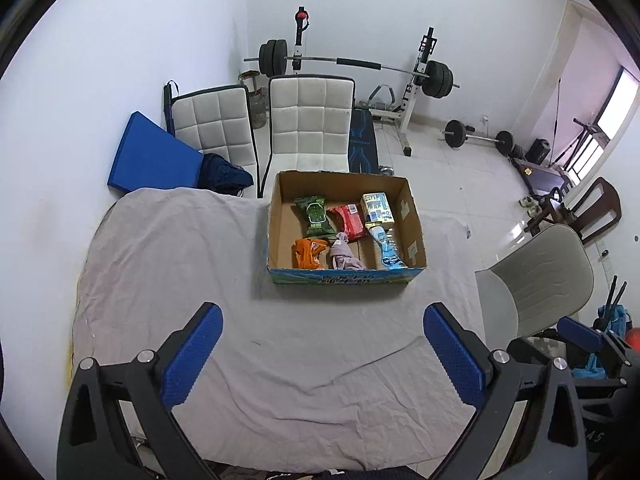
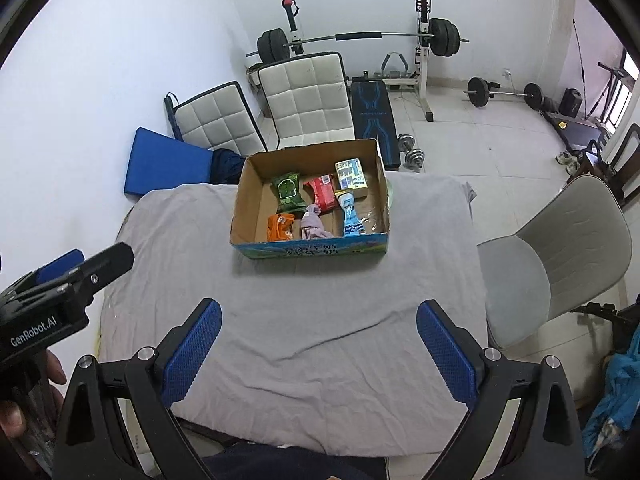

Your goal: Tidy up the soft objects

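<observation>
Far left, a blue mat (image 1: 154, 156) is seen leaning against the wall, with a dark garment (image 1: 224, 174) bunched at its foot beside two white padded chairs (image 1: 308, 120). The table, draped in a wrinkled grey cloth (image 1: 248, 340), is held in view by both cameras, and the left gripper (image 1: 322, 354) is seen over its near edge, blue pads (image 1: 192, 354) spread wide with nothing between them. The cardboard box (image 1: 280, 216) is set at the far middle of the cloth, well apart from both claws, with bare cloth between. Inside it, an orange packet (image 1: 307, 254) is found at the near wall, a green packet (image 1: 315, 216) behind it, then a crumpled pale pink cloth (image 1: 344, 258) just beside the orange one, a red packet (image 1: 351, 220) behind that, and a blue-labelled bottle (image 1: 387, 249) lying near the right wall below a small printed carton (image 1: 377, 206). The right gripper (image 2: 319, 354) is likewise held wide open and empty above the near cloth. A barbell rack (image 2: 360, 38) is seen against the back wall, and at the right a grey shell chair (image 2: 560, 252) is drawn up just beside the table's edge.
</observation>
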A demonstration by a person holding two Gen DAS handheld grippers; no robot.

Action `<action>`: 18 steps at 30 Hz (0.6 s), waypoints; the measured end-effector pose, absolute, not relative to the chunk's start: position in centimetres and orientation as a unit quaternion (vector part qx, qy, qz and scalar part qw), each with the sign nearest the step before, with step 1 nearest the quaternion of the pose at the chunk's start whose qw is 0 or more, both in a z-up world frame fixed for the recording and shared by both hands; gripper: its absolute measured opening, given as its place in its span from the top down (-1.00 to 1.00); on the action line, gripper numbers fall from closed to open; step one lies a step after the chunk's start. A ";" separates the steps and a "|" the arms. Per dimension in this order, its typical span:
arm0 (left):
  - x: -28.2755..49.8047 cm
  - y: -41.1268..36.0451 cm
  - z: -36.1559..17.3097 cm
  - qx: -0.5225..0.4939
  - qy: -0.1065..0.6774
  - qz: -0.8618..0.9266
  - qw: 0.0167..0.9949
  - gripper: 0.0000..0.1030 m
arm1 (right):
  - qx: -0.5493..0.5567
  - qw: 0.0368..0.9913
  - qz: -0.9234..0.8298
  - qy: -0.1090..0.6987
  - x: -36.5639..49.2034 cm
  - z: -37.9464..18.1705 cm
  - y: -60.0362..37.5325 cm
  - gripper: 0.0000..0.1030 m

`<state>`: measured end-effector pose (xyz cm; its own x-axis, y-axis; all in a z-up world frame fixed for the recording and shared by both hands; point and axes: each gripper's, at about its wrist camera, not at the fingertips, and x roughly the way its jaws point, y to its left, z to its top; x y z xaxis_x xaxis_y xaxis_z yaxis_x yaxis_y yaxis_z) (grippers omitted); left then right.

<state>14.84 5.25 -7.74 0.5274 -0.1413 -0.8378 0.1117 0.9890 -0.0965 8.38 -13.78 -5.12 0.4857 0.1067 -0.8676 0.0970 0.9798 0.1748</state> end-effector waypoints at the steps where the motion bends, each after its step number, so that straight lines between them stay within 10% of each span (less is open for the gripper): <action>1: 14.6 5.2 -7.6 -0.014 0.479 -0.072 0.875 -1.00 | 0.096 0.857 0.003 0.506 8.1 -4.9 -13.6 -0.94; 18: 16.4 3.8 -7.2 0.003 0.434 -0.057 0.899 -1.00 | 0.085 0.886 -0.050 0.454 11.1 -2.7 -16.3 -0.94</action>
<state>16.43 3.78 -7.25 0.6168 -0.0994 -0.7808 0.1050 0.9935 -0.0435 11.08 -16.27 -2.65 0.5830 -0.0115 -0.8124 0.1662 0.9805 0.1054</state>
